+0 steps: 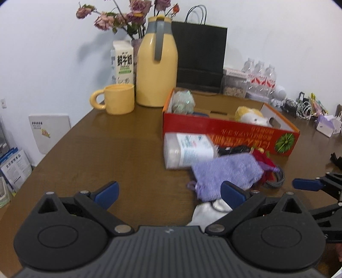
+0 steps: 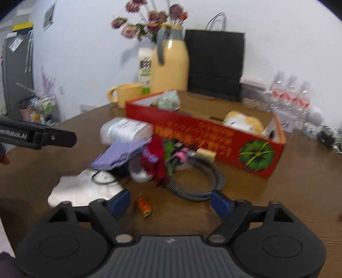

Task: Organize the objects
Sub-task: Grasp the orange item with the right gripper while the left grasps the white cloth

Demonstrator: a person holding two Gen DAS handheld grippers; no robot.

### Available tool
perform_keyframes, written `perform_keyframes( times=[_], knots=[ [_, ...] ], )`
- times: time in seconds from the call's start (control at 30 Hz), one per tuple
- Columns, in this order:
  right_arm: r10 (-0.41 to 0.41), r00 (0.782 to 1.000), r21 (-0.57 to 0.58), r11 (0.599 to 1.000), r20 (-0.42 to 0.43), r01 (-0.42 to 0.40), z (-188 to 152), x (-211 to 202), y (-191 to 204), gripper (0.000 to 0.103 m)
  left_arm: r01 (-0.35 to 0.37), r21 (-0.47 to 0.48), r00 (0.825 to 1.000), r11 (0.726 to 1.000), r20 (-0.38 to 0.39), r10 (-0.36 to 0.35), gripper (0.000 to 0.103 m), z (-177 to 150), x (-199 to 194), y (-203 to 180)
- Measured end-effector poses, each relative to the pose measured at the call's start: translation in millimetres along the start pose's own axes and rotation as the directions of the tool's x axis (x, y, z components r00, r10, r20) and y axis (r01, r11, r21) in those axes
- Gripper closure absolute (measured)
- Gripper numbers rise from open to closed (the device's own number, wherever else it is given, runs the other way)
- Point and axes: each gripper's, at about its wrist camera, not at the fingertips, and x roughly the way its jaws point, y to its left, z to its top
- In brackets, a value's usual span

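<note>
A red cardboard box lies on the brown table; inside are a yellow-white plush toy and a shiny wrapped bundle. In front of it lies a pile: a white plastic bottle on its side, a purple pouch, a red cloth item, a braided cable coil, a white cloth and a small orange item. My left gripper is open and empty, left of the pouch. My right gripper is open and empty, near the cable.
A yellow jug, yellow mug, milk carton, dried flowers and a black paper bag stand at the back. Water bottles and tangled cables sit at the far right.
</note>
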Motion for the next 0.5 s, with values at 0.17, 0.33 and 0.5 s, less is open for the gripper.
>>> perform_keyframes(
  times=[0.17,0.33,0.5],
  knots=[
    [0.044,0.998,-0.031,0.999,-0.036,-0.045,-4,9,8,0.060,-0.007,-0.009,1.000,1.000,-0.029,0.006,0.000,-12,-2,5],
    [0.093,0.995,-0.043,0.995,-0.045,-0.095,-4,13,9,0.091,0.001,-0.009,0.999,1.000,-0.050,-0.001,0.000,-19,-1,4],
    [0.110,0.993,-0.085,0.990,-0.035,-0.113,-6,9,15,0.091,0.019,0.010,0.998,1.000,-0.062,-0.019,0.000,-22,-1,-2]
  ],
)
